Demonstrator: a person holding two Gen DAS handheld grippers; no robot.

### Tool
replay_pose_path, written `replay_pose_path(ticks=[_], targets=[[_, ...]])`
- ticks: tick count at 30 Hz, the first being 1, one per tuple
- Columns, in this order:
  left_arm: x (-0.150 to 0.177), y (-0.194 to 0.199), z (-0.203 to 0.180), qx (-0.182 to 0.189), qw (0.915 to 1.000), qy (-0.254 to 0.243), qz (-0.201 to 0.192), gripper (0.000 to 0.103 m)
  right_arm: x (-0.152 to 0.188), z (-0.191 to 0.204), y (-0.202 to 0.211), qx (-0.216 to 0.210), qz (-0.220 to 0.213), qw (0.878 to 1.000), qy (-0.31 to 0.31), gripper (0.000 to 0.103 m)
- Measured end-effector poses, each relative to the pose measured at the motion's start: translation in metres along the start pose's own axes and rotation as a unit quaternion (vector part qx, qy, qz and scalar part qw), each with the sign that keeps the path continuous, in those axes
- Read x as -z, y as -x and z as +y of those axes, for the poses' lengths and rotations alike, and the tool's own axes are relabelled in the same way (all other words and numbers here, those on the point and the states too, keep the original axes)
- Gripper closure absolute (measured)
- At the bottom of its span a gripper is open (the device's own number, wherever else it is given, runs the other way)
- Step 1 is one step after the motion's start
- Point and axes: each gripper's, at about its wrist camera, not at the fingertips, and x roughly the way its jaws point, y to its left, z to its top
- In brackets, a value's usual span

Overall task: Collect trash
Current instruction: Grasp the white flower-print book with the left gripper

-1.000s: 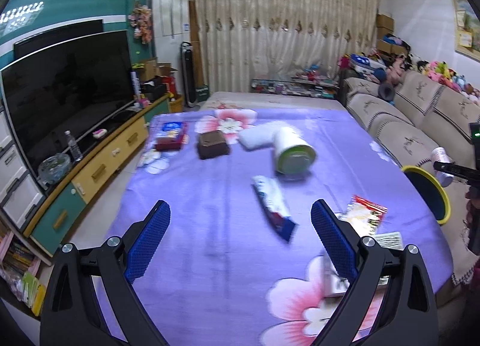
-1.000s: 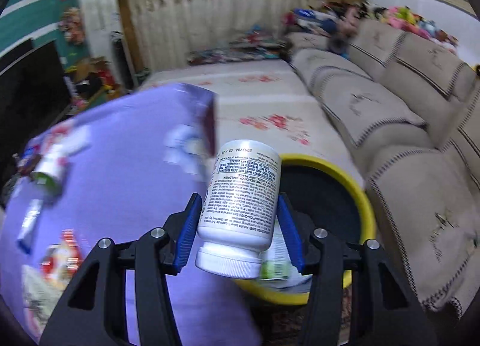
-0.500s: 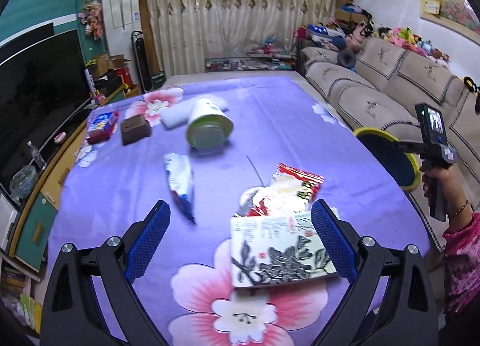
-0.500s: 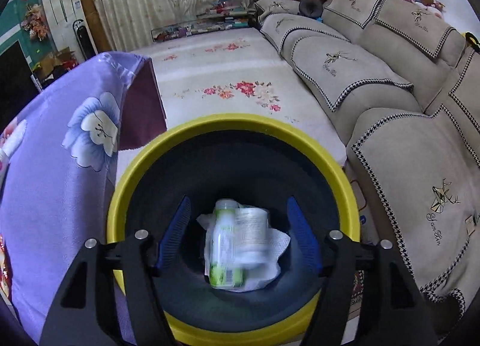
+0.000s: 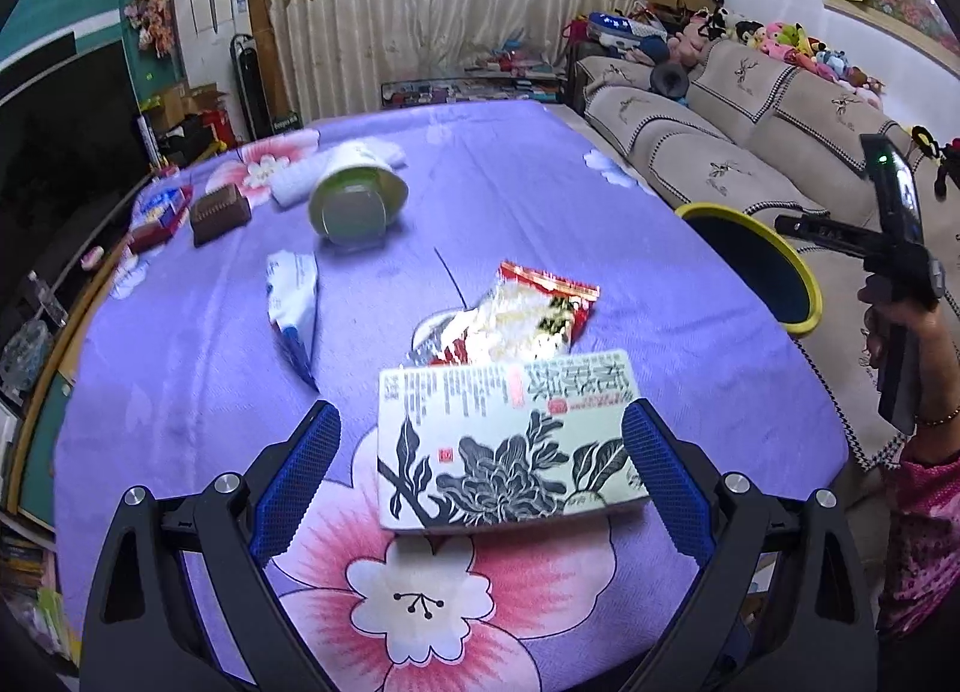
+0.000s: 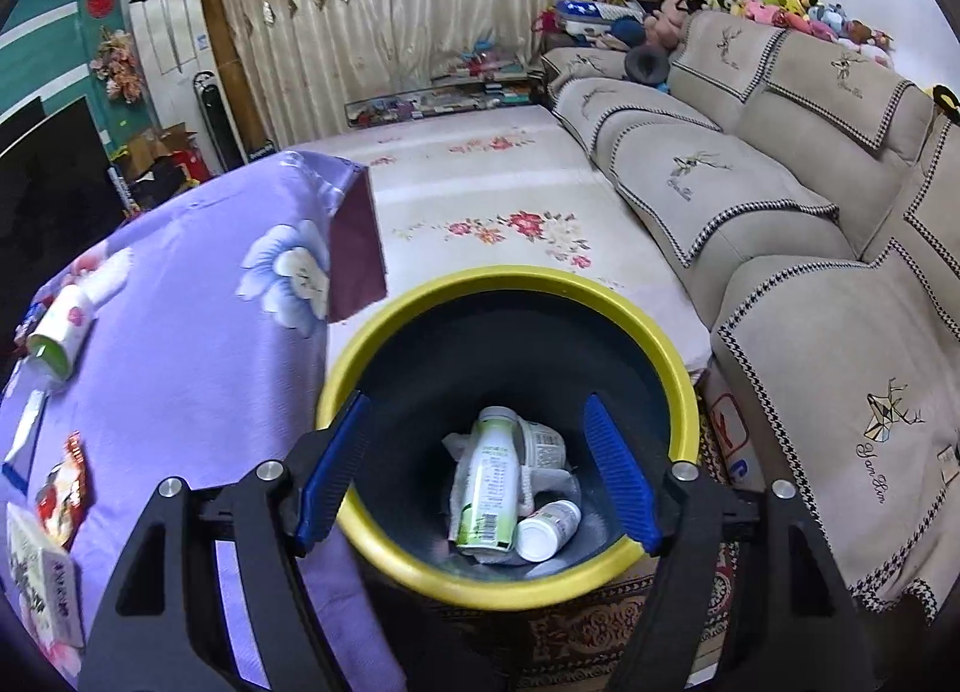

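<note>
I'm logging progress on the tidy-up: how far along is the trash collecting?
Done: a white pill bottle and a green drink bottle lie in the yellow-rimmed bin.
In hand: nothing. The right gripper has just opened, empty, above the bin; the left gripper, open, straddles the flower-print box.
Left: that box, red wrapper, blue-white packet, cup.

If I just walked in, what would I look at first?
Probably the big yellow-rimmed trash bin beside the table, with a green-and-white bottle and a small white pill bottle lying inside; the right hand-held gripper hangs open above it, its jaws having just opened. Then the purple flowered tablecloth, where a flower-printed box sits between the open left hand-held gripper's fingers, a red snack wrapper just behind it.
</note>
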Motion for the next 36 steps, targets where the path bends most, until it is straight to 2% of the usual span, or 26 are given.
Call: replay_pose_path(ticks=[7, 10, 15, 17, 19, 21, 25, 27, 32, 36], targets=[[0.019, -0.017, 0.021, 0.024, 0.9990, 0.007, 0.036, 0.009, 0.005, 0.008, 0.016, -0.013, -0.007, 1.000, 0.010, 0.033], [0.025, -0.022, 0.025, 0.049, 0.9978, 0.007, 0.043, 0.009, 0.006, 0.009, 0.019, -0.017, -0.009, 1.000, 0.010, 0.033], [0.031, -0.024, 0.013, 0.082, 0.9956, -0.012, 0.045, 0.009, 0.005, 0.008, 0.021, -0.025, -0.009, 1.000, 0.010, 0.033], [0.033, -0.020, 0.000, 0.106, 0.9926, -0.032, 0.050, 0.009, 0.007, 0.009, 0.022, -0.025, -0.009, 1.000, 0.009, 0.032], [0.038, -0.013, -0.019, 0.139, 0.9863, -0.069, 0.056, 0.009, 0.008, 0.008, 0.022, -0.027, -0.009, 1.000, 0.008, 0.032], [0.042, -0.004, -0.035, 0.146, 0.9813, -0.114, 0.052, 0.009, 0.008, 0.007, 0.022, -0.030, -0.009, 1.000, 0.006, 0.032], [0.034, 0.011, -0.049, 0.108, 0.9727, -0.204, 0.017, 0.009, 0.007, 0.007, 0.023, -0.035, -0.009, 0.999, 0.007, 0.032], [0.026, 0.008, -0.048, 0.110, 0.9690, -0.221, 0.014, 0.009, 0.007, 0.007, 0.024, -0.038, -0.009, 0.999, 0.008, 0.032], [0.006, -0.019, -0.054, 0.137, 0.9506, -0.278, 0.015, 0.009, 0.008, 0.005, 0.028, -0.043, -0.012, 0.999, 0.006, 0.031], [-0.006, -0.044, -0.057, 0.192, 0.9341, -0.297, 0.047, 0.009, 0.008, 0.002, 0.030, -0.041, -0.011, 0.999, 0.008, 0.029]])
